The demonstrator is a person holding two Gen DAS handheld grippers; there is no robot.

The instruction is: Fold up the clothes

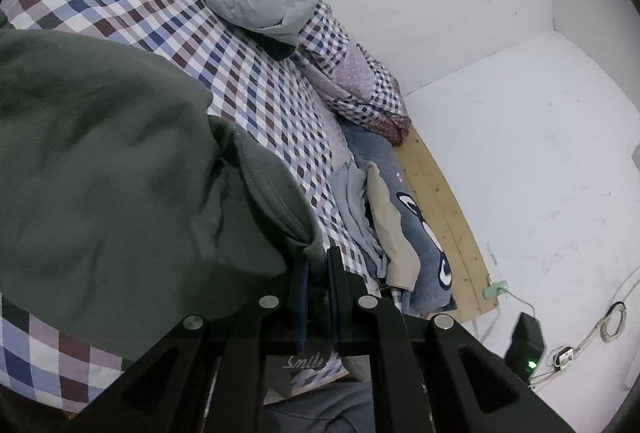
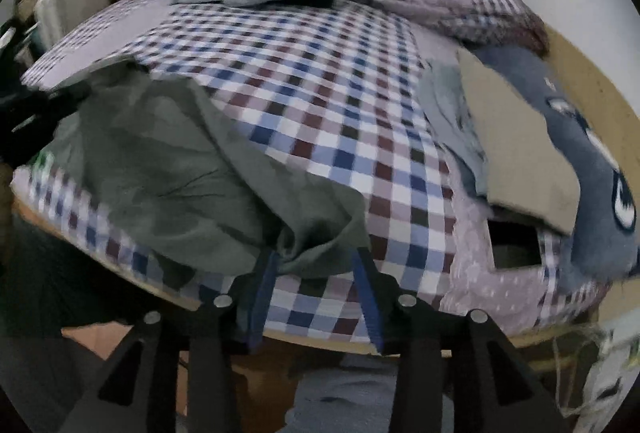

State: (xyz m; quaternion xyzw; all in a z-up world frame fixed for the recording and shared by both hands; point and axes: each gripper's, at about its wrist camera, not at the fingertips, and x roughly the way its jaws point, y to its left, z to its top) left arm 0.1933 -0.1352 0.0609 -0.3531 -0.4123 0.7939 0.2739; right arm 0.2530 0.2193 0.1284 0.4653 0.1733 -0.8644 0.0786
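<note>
Green garment [image 1: 104, 161] is pinched in the left gripper [image 1: 317, 265], its hem between the spread right gripper [image 2: 316, 261].

Dark green garment [image 1: 100, 153] – blue-maroon-white checked sheet [image 1: 248, 73].

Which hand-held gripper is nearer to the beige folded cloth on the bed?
Neither clearly. The left hand-held gripper grips the green garment; the beige cloth lies right of both. The right hand-held gripper stands open.
</note>
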